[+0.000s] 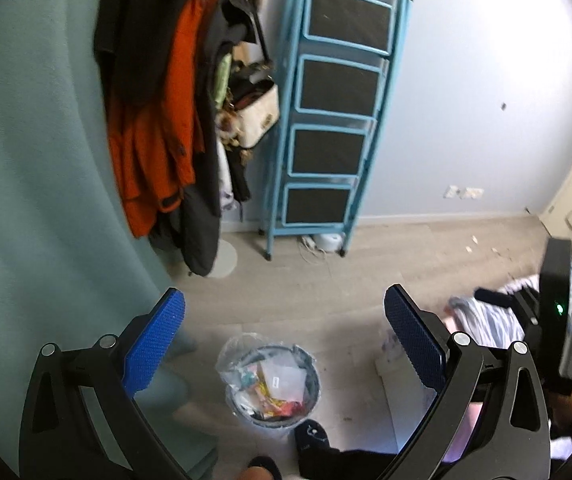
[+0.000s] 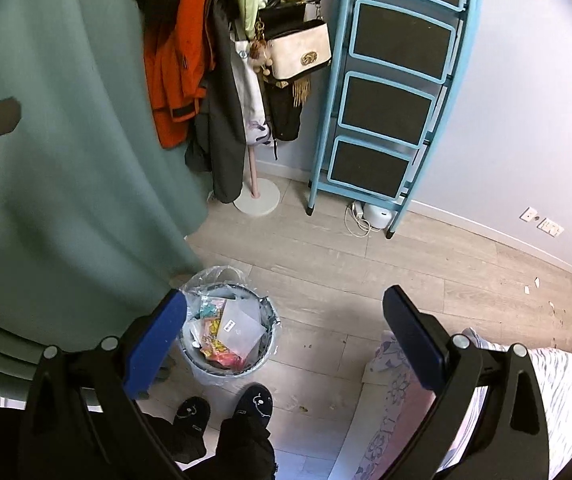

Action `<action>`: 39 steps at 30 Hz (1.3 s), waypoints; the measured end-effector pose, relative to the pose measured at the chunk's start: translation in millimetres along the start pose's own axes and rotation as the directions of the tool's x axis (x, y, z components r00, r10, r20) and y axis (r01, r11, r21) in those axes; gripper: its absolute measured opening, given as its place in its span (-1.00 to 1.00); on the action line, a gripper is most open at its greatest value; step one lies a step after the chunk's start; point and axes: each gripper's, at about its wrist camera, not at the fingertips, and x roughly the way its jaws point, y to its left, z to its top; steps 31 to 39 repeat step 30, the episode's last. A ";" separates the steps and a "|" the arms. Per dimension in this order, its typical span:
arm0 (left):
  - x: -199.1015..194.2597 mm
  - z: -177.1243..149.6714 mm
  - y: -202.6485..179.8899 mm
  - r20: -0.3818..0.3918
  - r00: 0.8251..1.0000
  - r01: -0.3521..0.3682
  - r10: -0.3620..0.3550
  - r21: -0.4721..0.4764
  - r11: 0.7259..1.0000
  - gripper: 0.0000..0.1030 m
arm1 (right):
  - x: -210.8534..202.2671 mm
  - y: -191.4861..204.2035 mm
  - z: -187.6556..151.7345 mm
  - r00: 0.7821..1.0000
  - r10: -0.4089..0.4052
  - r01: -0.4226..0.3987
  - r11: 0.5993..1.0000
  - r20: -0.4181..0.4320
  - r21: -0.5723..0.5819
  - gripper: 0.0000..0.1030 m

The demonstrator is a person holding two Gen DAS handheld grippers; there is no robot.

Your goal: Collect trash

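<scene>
A round trash bin [image 1: 313, 390] with a clear plastic liner stands on the wooden floor, full of wrappers and a white envelope; it also shows in the right wrist view [image 2: 271, 322]. My left gripper [image 1: 284, 304] is open and empty, held high above the bin. My right gripper [image 2: 284, 300] is open and empty, also above the bin and a little to its right. Small scraps of litter [image 2: 534, 285] lie on the floor near the right wall; they also show in the left wrist view [image 1: 476, 242].
A green curtain [image 2: 66, 184] hangs at left. A coat rack [image 2: 222, 80] with jackets and a handbag stands beside a blue step ladder [image 2: 398, 92]. A bed with striped bedding [image 2: 558, 392] is at right. The person's black slippers [image 2: 254, 402] are just before the bin.
</scene>
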 end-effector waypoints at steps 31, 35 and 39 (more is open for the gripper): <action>-14.9 -19.1 46.2 -0.085 0.987 -0.148 0.137 -0.139 0.979 0.88 | -2.5 26.6 12.8 0.997 0.071 -0.069 0.995 0.018 -0.073 0.86; -14.9 -19.1 46.2 -0.085 0.987 -0.148 0.137 -0.139 0.979 0.88 | -2.5 26.6 12.8 0.997 0.071 -0.069 0.995 0.018 -0.073 0.86; -14.9 -19.1 46.2 -0.085 0.987 -0.148 0.137 -0.139 0.979 0.88 | -2.5 26.6 12.8 0.997 0.071 -0.069 0.995 0.018 -0.073 0.86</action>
